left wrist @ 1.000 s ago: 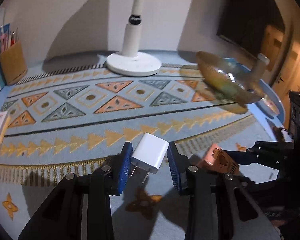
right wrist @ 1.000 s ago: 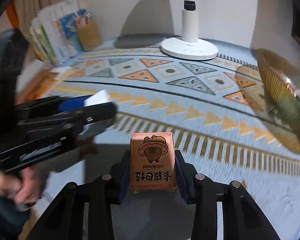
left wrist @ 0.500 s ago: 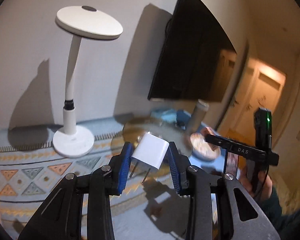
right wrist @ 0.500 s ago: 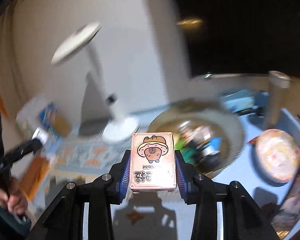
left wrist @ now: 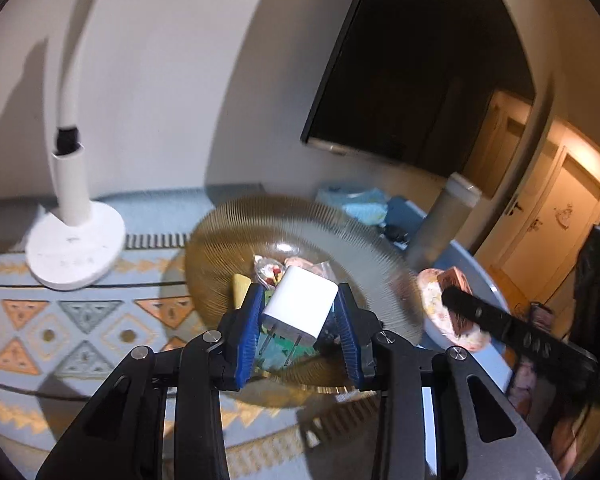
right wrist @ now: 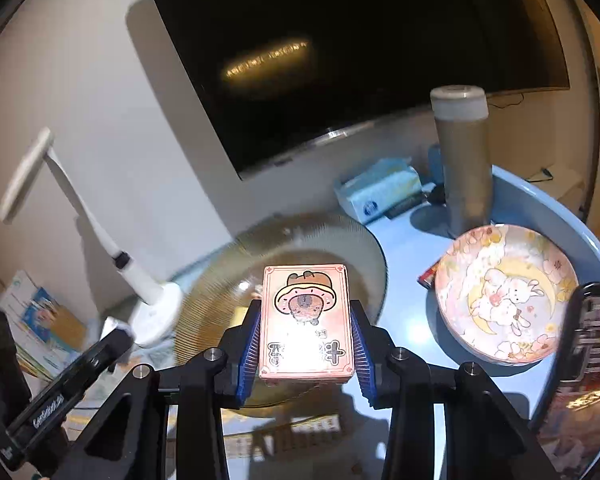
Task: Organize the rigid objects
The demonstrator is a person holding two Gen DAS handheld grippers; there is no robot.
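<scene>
My left gripper (left wrist: 298,316) is shut on a white plug charger (left wrist: 300,307), prongs toward the camera, and hangs over the amber ribbed glass bowl (left wrist: 260,224). Small items lie in that bowl, among them a yellow piece (left wrist: 241,286). My right gripper (right wrist: 305,332) is shut on a pink card box with a cartoon animal (right wrist: 306,312), held above the near side of the same glass bowl (right wrist: 356,240). In the left wrist view the right gripper's arm (left wrist: 500,328) shows at the right with the pink box (left wrist: 454,280) at its tip. The left gripper's arm (right wrist: 68,384) crosses the lower left of the right wrist view.
A white desk lamp (left wrist: 74,236) stands left of the bowl on a patterned mat (left wrist: 60,328). A pink rabbit-print dish (right wrist: 508,296), a tall grey bottle (right wrist: 464,160) and a tissue pack (right wrist: 380,192) sit on a blue tray (right wrist: 556,208). A dark screen (right wrist: 360,40) hangs behind.
Both grippers have risen and swung right, from over the patterned mat to over the glass bowl, each keeping its object. The right gripper's view has levelled out.
</scene>
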